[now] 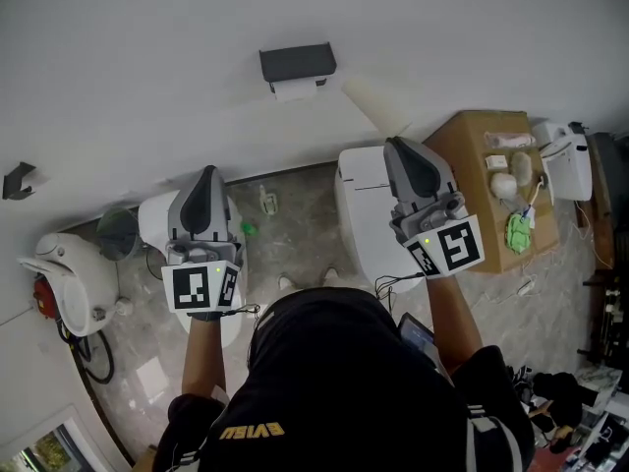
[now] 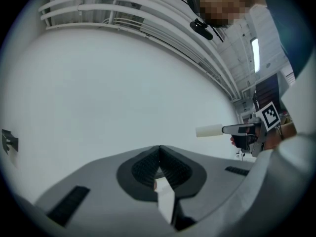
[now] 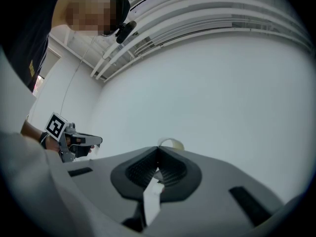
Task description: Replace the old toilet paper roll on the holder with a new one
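**Cardboard tube gripped on the right, white paper in the wall holder**

Bare brown-cream cardboard is what catches the eye: an empty toilet paper tube (image 1: pixel 375 101) sticks out from the right gripper (image 1: pixel 393 144), whose jaws are clenched on one end of it. The free end of the tube points up toward the white wall (image 1: pixel 147 67), just right of the holder and apart from it.

The dark holder (image 1: pixel 297 62) sits on the wall between the two grippers, with a bit of white toilet paper (image 1: pixel 294 89) showing under its cover.

The left gripper (image 1: pixel 208 171) is held out toward the wall, lower than the holder and to its left. Its jaws are pressed together with nothing between them.

Below the right arm stands a white toilet (image 1: pixel 362 209). Just beside the toilet is a cardboard box (image 1: pixel 470 155) with small items lying along its far edge. I cannot tell what those items are.
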Demonstrator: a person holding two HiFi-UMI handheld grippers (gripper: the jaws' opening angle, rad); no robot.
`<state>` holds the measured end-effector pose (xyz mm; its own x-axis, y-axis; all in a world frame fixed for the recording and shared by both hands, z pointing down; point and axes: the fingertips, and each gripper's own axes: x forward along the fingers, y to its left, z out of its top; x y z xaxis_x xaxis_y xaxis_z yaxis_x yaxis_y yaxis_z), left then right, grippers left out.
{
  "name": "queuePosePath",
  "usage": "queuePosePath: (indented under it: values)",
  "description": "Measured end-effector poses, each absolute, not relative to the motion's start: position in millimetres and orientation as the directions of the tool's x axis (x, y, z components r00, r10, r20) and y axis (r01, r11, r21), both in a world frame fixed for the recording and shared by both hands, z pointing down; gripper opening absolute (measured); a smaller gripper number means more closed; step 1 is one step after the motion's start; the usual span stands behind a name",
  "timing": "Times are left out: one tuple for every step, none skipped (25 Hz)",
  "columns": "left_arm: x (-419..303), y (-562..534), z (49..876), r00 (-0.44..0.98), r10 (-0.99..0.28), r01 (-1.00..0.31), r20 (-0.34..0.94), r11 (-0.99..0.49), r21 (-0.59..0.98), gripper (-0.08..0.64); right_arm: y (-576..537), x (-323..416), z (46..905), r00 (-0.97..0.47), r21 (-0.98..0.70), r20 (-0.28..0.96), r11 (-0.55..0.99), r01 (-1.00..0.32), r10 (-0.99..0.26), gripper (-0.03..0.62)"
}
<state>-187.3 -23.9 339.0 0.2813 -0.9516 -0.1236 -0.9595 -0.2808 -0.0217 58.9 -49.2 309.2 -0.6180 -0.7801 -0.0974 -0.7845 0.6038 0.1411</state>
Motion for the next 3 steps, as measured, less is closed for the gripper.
queuePosePath:
  values:
    - [-188.1, -23.8, 339.9, 0.276, -0.953, -0.961, -0.121, -0.276, -0.020, 0.011, -51.0, 58.2, 309.5, -0.623, 0.142, -0.095, 0.609, -0.780, -0.776, -0.003]
    - [-189.5, -23.2, 341.1, 0.269, -0.956, -0.963, -0.118, -0.269, -0.017, 0.011, -52.8, 56.9, 309.9, -0.629, 0.143, -0.093, 0.615, -0.776, -0.772, -0.003]
    - [-191.2, -22.5, 342.3, 0.262, -0.958, -0.965, -0.114, -0.262, -0.015, 0.011, -54.7, 55.5, 310.3, -0.635, 0.144, -0.091, 0.621, -0.770, -0.767, -0.003]
